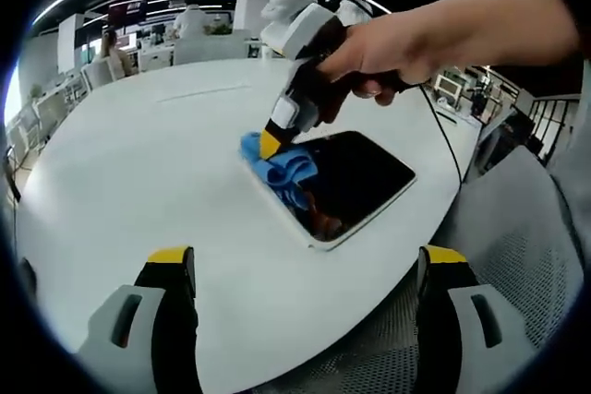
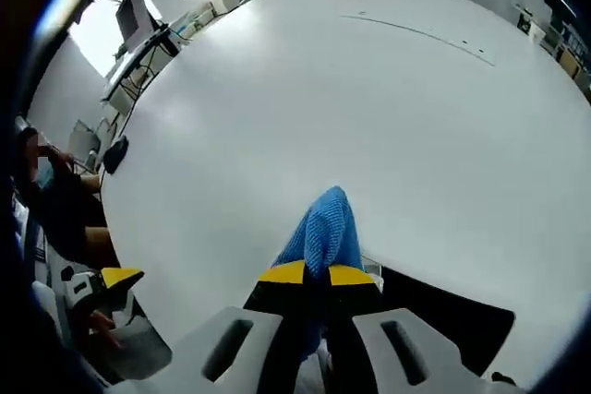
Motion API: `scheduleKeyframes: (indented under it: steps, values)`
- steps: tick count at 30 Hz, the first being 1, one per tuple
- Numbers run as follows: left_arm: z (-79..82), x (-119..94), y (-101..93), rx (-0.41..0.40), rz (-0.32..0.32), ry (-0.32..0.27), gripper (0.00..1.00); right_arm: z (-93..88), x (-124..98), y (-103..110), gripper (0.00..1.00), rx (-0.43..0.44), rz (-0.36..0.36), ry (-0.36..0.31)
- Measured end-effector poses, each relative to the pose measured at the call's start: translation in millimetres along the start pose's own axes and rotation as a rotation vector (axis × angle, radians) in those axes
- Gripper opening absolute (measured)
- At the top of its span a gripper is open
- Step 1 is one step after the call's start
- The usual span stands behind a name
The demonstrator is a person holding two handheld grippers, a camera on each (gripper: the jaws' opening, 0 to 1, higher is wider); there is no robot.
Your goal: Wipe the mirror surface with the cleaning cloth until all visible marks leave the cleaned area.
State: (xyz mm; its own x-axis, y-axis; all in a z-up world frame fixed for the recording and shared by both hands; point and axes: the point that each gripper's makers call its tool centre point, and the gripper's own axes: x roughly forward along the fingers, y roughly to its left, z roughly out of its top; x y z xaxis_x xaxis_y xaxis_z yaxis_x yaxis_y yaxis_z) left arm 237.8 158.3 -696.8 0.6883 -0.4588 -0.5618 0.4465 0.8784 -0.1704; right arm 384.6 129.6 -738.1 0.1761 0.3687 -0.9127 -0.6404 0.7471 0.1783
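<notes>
White tabletop (image 1: 138,163) fills the scene, an open office behind it. At centre lies the dark mirror (image 1: 365,173), and the blue cloth (image 1: 282,168) sits bunched on its ten o'clock corner, partly over the edge. Right claw (image 2: 316,274) has its jaws pinched tight on that cloth, pressing it down, a hand (image 1: 406,43) driving from one o'clock. Left claw (image 1: 305,260) hangs back at six o'clock, jaws spread wide, gripping nothing. Progress? Early-to-middle, I'd say: the cloth is working one corner, and a reddish smear near the mirror's six o'clock edge may be a mark or a reflection; I can't tell. Most of the glass looks left to cover.
</notes>
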Motion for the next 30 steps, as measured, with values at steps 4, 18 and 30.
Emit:
scheduleKeyframes:
  steps: [4, 18, 30]
  values:
    - [-1.4, 1.1, 1.6, 0.001, 0.004, 0.003, 0.99, -0.7, -0.4, -0.7, 0.01, 0.002, 0.009, -0.007]
    - [0.2, -0.9, -0.3, -0.002, 0.000, 0.005, 0.99, -6.6, -5.5, -15.0, 0.01, 0.039, 0.008, -0.004]
    - [24.7, -11.8, 1.2, -0.014, 0.021, -0.047, 0.99, -17.0, -12.7, -34.7, 0.01, 0.034, -0.024, -0.010]
